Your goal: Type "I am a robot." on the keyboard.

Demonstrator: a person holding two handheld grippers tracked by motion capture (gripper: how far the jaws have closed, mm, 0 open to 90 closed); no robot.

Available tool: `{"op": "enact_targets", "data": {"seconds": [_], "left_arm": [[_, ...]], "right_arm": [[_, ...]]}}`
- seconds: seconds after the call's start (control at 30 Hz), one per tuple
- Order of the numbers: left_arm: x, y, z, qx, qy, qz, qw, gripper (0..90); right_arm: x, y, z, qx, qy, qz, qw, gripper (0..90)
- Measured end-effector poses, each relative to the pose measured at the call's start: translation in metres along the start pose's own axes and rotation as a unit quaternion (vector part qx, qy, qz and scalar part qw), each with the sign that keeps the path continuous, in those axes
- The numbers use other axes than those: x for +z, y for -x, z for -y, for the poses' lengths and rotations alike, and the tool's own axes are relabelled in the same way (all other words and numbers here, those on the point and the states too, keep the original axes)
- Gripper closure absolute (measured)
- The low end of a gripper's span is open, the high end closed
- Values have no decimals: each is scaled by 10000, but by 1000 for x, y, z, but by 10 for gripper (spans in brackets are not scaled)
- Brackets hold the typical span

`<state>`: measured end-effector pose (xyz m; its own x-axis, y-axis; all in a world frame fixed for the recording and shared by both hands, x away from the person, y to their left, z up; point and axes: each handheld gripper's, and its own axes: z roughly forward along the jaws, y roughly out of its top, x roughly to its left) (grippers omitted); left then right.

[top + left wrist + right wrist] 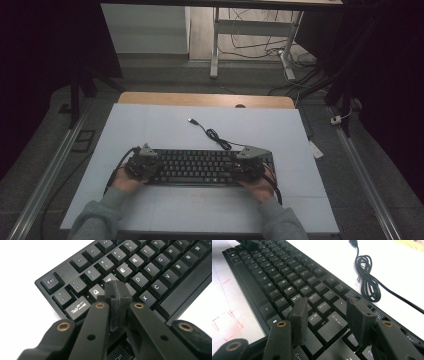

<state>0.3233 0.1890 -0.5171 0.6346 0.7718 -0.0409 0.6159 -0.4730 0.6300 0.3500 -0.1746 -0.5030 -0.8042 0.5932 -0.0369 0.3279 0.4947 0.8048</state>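
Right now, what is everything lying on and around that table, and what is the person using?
keyboard: one, black, middle of the mat near the person
cable: one, black, loosely coiled behind the keyboard, plug end lying free on the mat
mat: one, pale blue-white, covering most of the table
table: one, wooden edge showing at the far side
desk frame: one, white legs, on the floor beyond the table, loose wires under it
left gripper: one, black, jaws shut, tips over the keys near Q and W
right gripper: one, black, jaws open, above the Enter key end
sleeves: two, grey, coming in from the near edge
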Motion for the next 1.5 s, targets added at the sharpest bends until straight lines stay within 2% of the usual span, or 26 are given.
{"op": "enact_targets", "data": {"seconds": [0.1, 0.17, 0.3, 0.43, 0.7, 1.13, 1.5], "left_arm": [[-7, 0, -1, -29, 243, -5, 9997, 888], [-13, -2, -2, -125, 471, 84, 9988, 866], [-22, -5, -2, -337, 891, 154, 9953, 700], [-27, -4, -3, -384, 1058, 227, 9934, 567], [-31, 0, -5, -291, 1117, 279, 9929, 456], [-30, -1, -6, -317, 1090, 240, 9933, 411], [-29, -1, -6, -359, 1053, 208, 9936, 374]], "right_arm": [[0, 0, 0, -2, 7, -2, 10000, 524], [0, 0, 0, 3, 12, -6, 10000, 524], [0, 1, 0, 16, 13, -11, 10000, 523], [0, 1, 0, 12, 10, -12, 10000, 523], [1, 0, 1, 2, -21, -16, 10000, 522], [2, 0, 1, -4, -48, -14, 10000, 522], [2, -3, -2, 71, 88, -144, 9998, 523]]}}
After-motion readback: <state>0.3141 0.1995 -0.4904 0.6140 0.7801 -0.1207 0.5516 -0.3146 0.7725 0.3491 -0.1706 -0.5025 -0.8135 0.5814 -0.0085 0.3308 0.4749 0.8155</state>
